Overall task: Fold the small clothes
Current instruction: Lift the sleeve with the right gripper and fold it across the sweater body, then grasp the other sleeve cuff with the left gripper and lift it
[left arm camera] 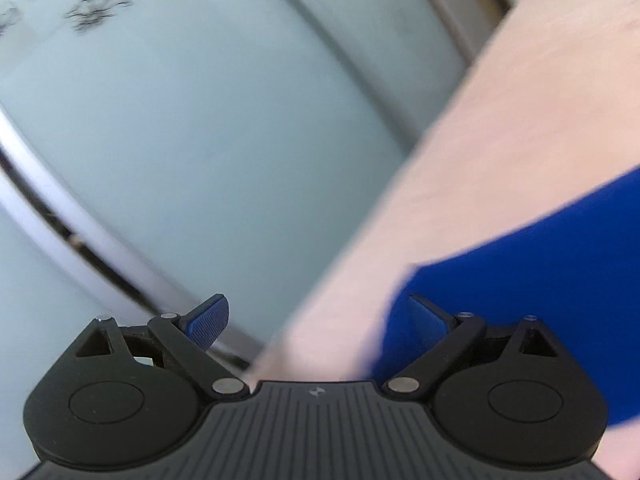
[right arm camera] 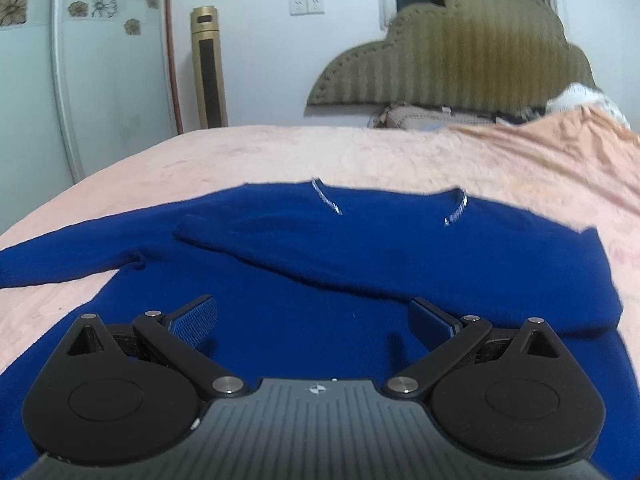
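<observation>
A blue sweater [right arm camera: 320,264] lies flat on the pink bedspread [right arm camera: 360,152], neckline toward the headboard. Its right sleeve is folded across the chest; the left sleeve [right arm camera: 60,264] stretches out to the left. My right gripper [right arm camera: 312,320] is open and empty, just above the sweater's lower body. My left gripper [left arm camera: 318,322] is open and empty, at the bed's left edge. In the blurred left wrist view a part of the blue sweater [left arm camera: 520,280] lies on the bedspread [left arm camera: 500,140] by the right fingertip.
A pale glass wardrobe door [left arm camera: 200,120] with a metal frame fills the left wrist view beyond the bed edge. A padded olive headboard [right arm camera: 452,48], pillows [right arm camera: 420,118], a gold tower fan [right arm camera: 208,64] and the wardrobe [right arm camera: 100,60] stand at the back.
</observation>
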`<state>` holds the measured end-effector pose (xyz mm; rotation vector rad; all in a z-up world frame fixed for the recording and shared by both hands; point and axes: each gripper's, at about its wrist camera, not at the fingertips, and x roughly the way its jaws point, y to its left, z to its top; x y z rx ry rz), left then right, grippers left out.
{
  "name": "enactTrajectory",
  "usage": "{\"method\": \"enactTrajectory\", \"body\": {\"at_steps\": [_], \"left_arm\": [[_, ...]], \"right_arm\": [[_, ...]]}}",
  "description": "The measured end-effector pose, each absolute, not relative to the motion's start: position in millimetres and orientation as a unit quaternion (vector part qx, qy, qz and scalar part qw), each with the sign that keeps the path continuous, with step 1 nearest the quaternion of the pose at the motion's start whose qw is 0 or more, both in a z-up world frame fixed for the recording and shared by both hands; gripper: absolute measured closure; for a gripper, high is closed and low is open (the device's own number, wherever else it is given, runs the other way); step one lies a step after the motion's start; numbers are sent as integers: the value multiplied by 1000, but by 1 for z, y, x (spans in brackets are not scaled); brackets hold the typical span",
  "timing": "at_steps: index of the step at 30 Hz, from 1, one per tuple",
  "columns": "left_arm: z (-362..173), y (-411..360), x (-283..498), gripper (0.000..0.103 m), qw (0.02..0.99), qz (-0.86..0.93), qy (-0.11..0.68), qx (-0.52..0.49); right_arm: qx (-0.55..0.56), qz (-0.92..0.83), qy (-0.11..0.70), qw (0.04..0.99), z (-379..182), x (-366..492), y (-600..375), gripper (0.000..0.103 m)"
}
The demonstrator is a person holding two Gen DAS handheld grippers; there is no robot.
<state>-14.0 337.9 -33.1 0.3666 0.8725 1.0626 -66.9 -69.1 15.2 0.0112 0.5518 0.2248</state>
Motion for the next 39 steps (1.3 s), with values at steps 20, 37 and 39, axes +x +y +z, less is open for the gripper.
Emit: {"method": "enactTrajectory", "body": {"at_steps": [20, 37, 39], "left_arm": [[5, 385, -111, 7, 787, 296, 407, -357], [13, 405, -118, 99, 799, 400, 229, -386], [34, 388, -108, 99, 819, 427, 215, -316]], "right_arm": [[43, 106, 297, 948, 0, -59, -76, 0], [60, 100, 300, 947, -1, -57, -81, 0], [61, 99, 302, 946, -1, -57, -82, 0]]}}
